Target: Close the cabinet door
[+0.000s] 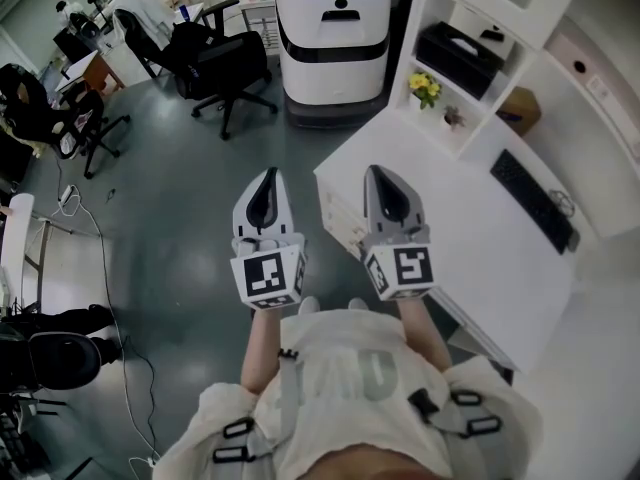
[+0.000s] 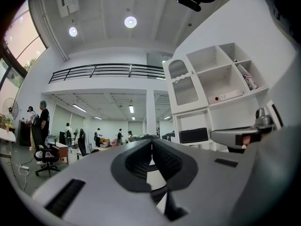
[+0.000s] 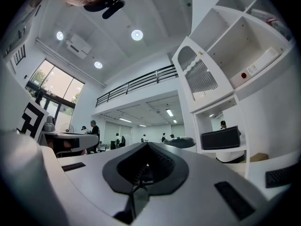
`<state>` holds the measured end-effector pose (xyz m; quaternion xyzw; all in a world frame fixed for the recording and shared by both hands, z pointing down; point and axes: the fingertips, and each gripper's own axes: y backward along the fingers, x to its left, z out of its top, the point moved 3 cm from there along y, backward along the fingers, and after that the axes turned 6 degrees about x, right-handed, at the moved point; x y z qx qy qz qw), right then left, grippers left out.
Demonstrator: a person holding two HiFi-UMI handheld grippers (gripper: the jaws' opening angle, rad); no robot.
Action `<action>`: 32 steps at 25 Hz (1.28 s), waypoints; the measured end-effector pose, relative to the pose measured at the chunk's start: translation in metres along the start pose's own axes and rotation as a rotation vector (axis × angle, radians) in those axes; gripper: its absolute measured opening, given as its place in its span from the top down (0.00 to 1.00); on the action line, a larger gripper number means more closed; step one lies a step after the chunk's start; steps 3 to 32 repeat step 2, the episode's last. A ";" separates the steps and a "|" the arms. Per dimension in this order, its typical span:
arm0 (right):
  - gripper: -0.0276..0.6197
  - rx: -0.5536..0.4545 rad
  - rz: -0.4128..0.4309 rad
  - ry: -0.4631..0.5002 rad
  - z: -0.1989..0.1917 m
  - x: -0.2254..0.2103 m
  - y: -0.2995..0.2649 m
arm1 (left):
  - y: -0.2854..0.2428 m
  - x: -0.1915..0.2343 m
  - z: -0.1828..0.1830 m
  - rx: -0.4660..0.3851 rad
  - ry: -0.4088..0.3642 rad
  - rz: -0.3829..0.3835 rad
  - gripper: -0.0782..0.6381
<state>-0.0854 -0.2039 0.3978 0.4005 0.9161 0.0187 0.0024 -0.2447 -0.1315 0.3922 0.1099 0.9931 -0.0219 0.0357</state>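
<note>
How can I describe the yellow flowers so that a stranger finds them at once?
Find the white desk on the right, then the white shelves at its far end. The yellow flowers sit in an open compartment at the shelves' left edge. Only they are bright yellow; the neighbours are a black box and a brown box.

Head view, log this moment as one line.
left gripper: shut, empty | right gripper: shut, empty | both level, near white desk
</note>
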 end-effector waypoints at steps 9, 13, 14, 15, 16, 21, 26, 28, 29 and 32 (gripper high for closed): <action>0.95 0.004 0.000 0.002 -0.001 -0.001 0.000 | 0.000 -0.001 0.000 0.001 0.000 0.003 0.88; 0.95 0.004 0.000 0.002 -0.001 -0.001 0.000 | 0.000 -0.001 0.000 0.001 0.000 0.003 0.88; 0.95 0.004 0.000 0.002 -0.001 -0.001 0.000 | 0.000 -0.001 0.000 0.001 0.000 0.003 0.88; 0.95 0.004 0.000 0.002 -0.001 -0.001 0.000 | 0.000 -0.001 0.000 0.001 0.000 0.003 0.88; 0.95 0.004 0.000 0.002 -0.001 -0.001 0.000 | 0.000 -0.001 0.000 0.001 0.000 0.003 0.88; 0.95 0.004 0.000 0.002 -0.001 -0.001 0.000 | 0.000 -0.001 0.000 0.001 0.000 0.003 0.88; 0.95 0.004 0.000 0.002 -0.001 -0.001 0.000 | 0.000 -0.001 0.000 0.001 0.000 0.003 0.88; 0.95 0.004 0.000 0.002 -0.001 -0.001 0.000 | 0.000 -0.001 0.000 0.001 0.000 0.003 0.88; 0.95 0.004 0.000 0.002 -0.001 -0.001 0.000 | 0.000 -0.001 0.000 0.001 0.000 0.003 0.88; 0.95 0.004 0.000 0.002 -0.001 -0.001 0.000 | 0.000 -0.001 0.000 0.001 0.000 0.003 0.88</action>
